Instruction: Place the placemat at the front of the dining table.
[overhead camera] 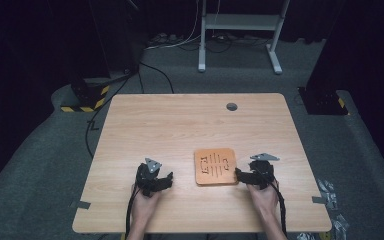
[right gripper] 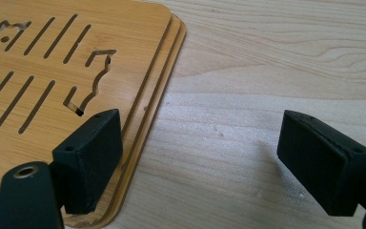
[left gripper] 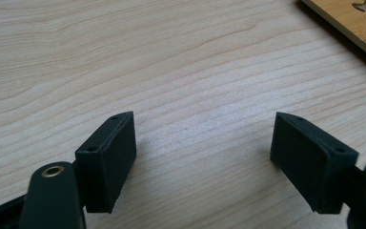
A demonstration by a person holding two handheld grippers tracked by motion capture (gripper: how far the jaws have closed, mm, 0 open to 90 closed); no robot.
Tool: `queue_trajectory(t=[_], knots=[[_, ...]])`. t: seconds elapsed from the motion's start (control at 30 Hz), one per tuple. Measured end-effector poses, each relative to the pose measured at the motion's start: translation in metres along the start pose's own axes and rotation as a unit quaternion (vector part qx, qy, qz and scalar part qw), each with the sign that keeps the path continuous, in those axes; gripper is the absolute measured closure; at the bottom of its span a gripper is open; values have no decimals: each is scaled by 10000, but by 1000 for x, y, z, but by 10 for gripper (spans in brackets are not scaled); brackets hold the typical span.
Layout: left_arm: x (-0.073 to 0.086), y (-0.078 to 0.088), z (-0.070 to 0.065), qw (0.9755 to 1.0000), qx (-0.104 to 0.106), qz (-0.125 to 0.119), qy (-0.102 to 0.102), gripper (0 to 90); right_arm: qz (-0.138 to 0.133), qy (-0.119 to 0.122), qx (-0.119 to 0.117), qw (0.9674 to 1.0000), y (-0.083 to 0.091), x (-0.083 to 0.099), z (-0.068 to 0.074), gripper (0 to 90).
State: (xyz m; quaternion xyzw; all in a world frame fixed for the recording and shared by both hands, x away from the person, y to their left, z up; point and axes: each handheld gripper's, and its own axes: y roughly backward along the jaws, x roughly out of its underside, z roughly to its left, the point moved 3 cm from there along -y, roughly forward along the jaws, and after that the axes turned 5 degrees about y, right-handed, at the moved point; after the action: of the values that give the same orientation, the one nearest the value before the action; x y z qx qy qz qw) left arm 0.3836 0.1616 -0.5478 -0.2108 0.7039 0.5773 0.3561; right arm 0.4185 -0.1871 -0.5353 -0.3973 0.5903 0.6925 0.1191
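An orange-brown wooden board (overhead camera: pixel 215 167) with cut-out slots lies flat on the table, near the front and a little right of centre. It appears as a stack of thin layers (right gripper: pixel 76 57) in the right gripper view. My right gripper (overhead camera: pixel 241 174) sits at the board's right edge, open, its left jaw over the board's corner and its right jaw over bare table (right gripper: pixel 248 95). My left gripper (overhead camera: pixel 167 177) rests open on the table left of the board, nothing between its jaws. A corner of the board (left gripper: pixel 357 19) shows at the top right of the left gripper view.
The light wooden table (overhead camera: pixel 180 125) has a grey round cap (overhead camera: pixel 231 106) near its far edge. Bits of tape sit at the front corners. Beyond it lie grey carpet, cables and a white metal frame (overhead camera: pixel 240 25).
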Motion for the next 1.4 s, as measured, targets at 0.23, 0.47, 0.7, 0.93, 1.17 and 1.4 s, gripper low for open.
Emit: queue_trajectory(t=[0.23, 0.47, 0.7, 0.93, 1.17, 1.4], knots=[[0, 0, 0, 10000, -10, 19, 0, 236, 57, -1, -69, 10000, -1, -1, 5, 154], [0, 0, 0, 10000, 5, 12, -22, 236, 83, 42, -131, 9999, -1, -2, 10, 153], [0, 1, 0, 10000, -6, 16, -21, 234, 17, 99, -149, 9998, -4, -3, 15, 153], [0, 0, 1, 10000, -16, 38, -35, 228, -7, 130, -220, 9997, -6, -3, 18, 152], [-2, -1, -2, 9999, -49, 77, 65, 222, -123, 175, -263, 9994, -7, -1, 18, 145], [-5, -1, -2, 9993, 230, 70, 290, 243, -279, 98, -403, 9987, -8, 4, 18, 148]])
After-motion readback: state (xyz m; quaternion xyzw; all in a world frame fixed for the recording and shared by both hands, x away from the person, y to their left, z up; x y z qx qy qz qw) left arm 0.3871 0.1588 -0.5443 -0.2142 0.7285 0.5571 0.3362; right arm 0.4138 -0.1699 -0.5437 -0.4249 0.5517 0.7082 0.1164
